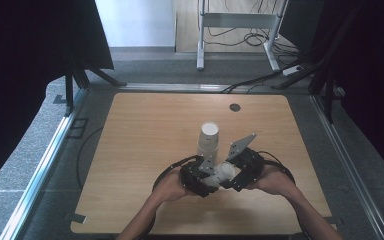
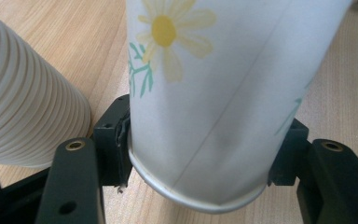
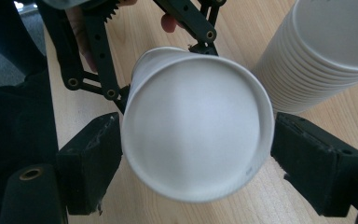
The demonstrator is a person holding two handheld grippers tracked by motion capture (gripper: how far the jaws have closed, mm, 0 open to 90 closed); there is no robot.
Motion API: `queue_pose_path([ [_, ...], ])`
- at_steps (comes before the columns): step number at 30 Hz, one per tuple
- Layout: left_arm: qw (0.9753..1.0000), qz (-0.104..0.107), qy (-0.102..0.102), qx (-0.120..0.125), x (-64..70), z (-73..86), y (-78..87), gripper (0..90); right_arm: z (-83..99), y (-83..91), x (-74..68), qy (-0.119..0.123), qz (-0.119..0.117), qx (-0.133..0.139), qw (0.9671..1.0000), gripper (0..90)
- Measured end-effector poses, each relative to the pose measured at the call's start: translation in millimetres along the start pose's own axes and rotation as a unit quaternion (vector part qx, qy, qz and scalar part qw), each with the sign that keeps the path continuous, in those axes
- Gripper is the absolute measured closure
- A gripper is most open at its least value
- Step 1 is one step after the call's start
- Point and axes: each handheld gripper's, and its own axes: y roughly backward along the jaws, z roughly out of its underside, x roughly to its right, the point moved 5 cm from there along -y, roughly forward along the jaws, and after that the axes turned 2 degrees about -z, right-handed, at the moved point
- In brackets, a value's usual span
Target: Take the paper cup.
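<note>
A single paper cup point(image 1: 223, 172) lies roughly on its side just above the wooden tabletop point(image 1: 145, 135), held between the two grippers near the person's edge. In the left gripper view the cup point(image 2: 223, 93) shows a printed yellow daisy with green stems, and its bottom rim sits between the black fingers point(image 2: 112, 140), which press against it on both sides; the left gripper point(image 1: 198, 176) is closed onto the cup near its base. In the right gripper view the cup's open mouth point(image 3: 198, 126) faces the camera, with one of the fingers point(image 3: 91, 156) touching the rim on one side and the other touching or almost touching it at the far side; the right gripper point(image 1: 240, 172) is spread about as wide as the mouth, and whether it truly clamps the rim cannot be told for sure. The left gripper point(image 3: 121, 86) appears beyond the cup in that view, holding its narrow end.

Just behind the held cup stands a stack of paper cups point(image 1: 209, 140), upright and mouth down, its ribbed rims point(image 2: 23, 107) close beside the left gripper.
</note>
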Motion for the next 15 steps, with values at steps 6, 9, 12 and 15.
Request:
queue_pose_path([
  [6, 0.9999, -0.001, -0.006, -0.010, 1.3, -3.1, -1.9, 37.7, -0.8, -5.8, -1.0, 0.012, 0.006, -0.014, 0.9998, 20.6],
  [9, 0.9999, -0.001, -0.008, -0.015, 1.8, -4.4, -3.0, 37.7, -0.5, -7.9, -1.2, 0.017, 0.011, -0.019, 0.9996, 23.4],
  [12, 0.9997, -0.002, -0.008, -0.021, 1.7, -4.6, -4.6, 37.7, 0.0, -9.5, -1.8, 0.020, 0.011, -0.023, 0.9995, 26.0],
  [15, 0.9998, -0.001, -0.003, -0.021, 2.2, -5.8, -6.2, 37.7, 0.4, -10.9, -2.6, 0.021, 0.009, -0.025, 0.9994, 28.2],
])
